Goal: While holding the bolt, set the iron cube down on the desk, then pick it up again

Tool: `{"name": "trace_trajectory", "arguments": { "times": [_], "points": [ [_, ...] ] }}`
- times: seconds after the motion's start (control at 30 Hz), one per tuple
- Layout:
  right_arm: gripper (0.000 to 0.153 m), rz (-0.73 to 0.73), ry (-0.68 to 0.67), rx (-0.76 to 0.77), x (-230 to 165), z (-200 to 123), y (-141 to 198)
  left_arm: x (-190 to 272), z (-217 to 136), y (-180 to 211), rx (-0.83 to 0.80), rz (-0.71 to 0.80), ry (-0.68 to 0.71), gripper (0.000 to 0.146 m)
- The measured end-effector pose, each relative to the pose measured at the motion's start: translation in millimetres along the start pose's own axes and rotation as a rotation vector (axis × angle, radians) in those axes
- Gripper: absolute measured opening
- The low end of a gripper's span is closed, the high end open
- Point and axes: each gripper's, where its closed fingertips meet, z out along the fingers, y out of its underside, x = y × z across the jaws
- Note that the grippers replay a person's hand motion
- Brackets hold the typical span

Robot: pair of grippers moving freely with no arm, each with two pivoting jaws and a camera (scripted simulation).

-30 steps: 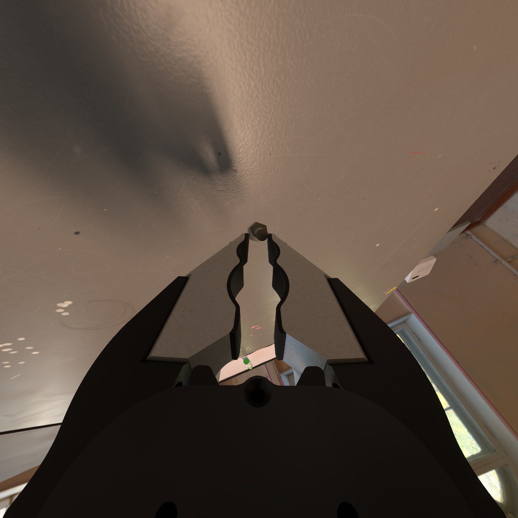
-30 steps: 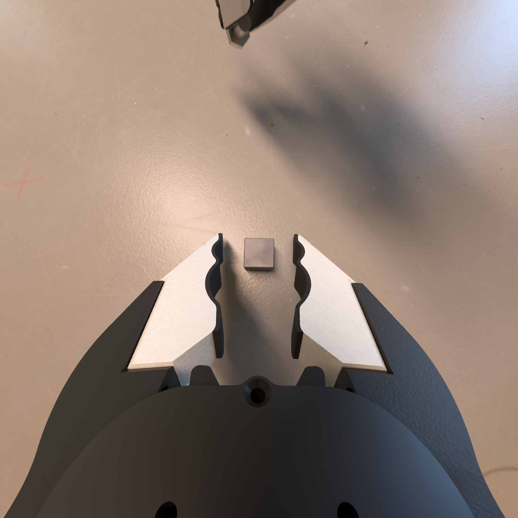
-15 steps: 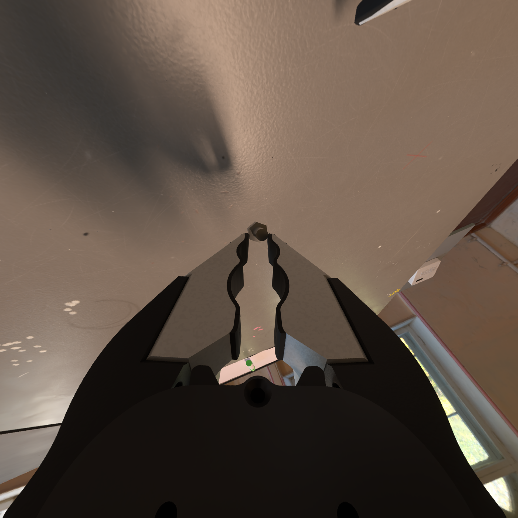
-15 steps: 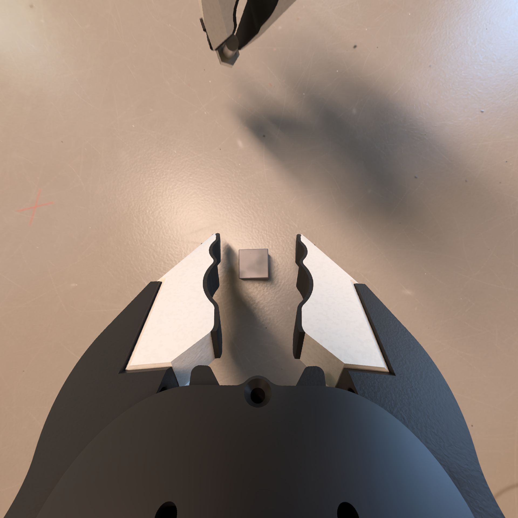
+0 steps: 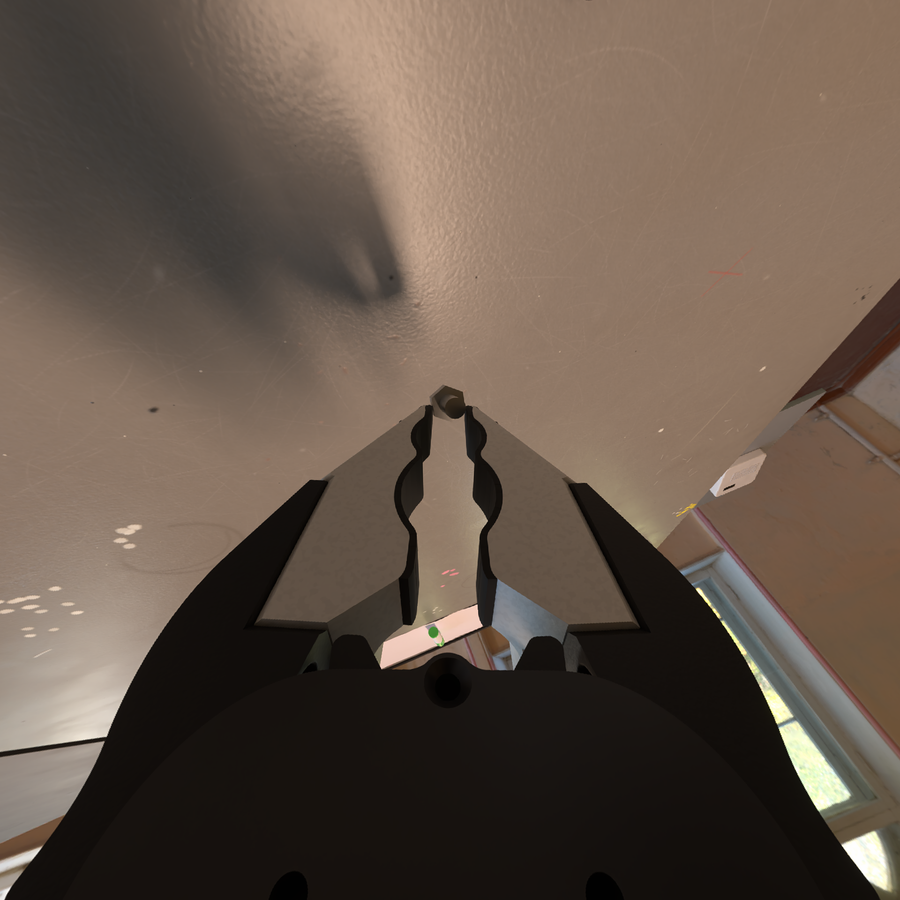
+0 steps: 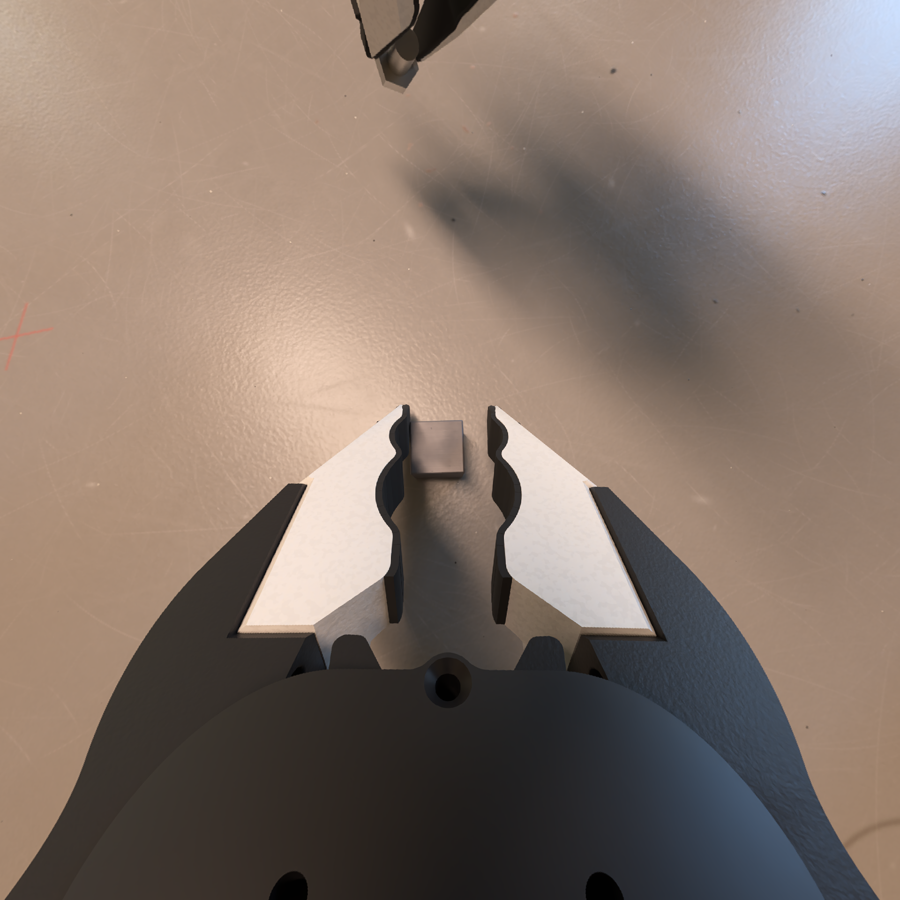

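Observation:
In the left wrist view my left gripper (image 5: 448, 413) is shut on a small grey hex-headed bolt (image 5: 449, 403) at its fingertips, held above the tan desk (image 5: 560, 195). In the right wrist view my right gripper (image 6: 448, 421) is open and points down at the desk (image 6: 195, 243). The small dark grey iron cube (image 6: 437, 448) lies on the desk between its fingertips, against the left finger with a gap to the right finger. The left gripper with the bolt (image 6: 400, 61) shows at the top edge of the right wrist view.
A red cross mark (image 6: 19, 336) is on the desk at the left. The desk's edge (image 5: 759, 438) runs at the right in the left wrist view, with a small white box (image 5: 738, 479) and a window (image 5: 779, 706) beyond. Soft gripper shadows lie on the desk.
My right gripper has narrowed its opening around the cube and come lower; its left finger now sits against the cube. The left gripper still holds the bolt and has barely moved.

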Motion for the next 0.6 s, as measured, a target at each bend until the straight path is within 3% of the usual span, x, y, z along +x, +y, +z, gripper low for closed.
{"name": "trace_trajectory", "arguments": {
  "times": [0.23, 0.47, 0.6],
  "points": [
    [0.035, -0.002, -0.015, -0.006, -4.0, -5.2, 2.8, -0.8, 0.3, -0.7, -0.001, 0.002, 0.000, 0.013],
    [0.021, 0.000, -0.003, -0.003, -3.8, -3.4, 4.5, -1.1, 0.2, -1.1, -0.001, 0.001, -0.001, 0.013],
    [0.021, -0.001, -0.004, -0.001, -3.9, -3.4, 4.5, -1.4, 0.5, -1.1, -0.001, 0.001, -0.001, 0.013]
  ]
}}
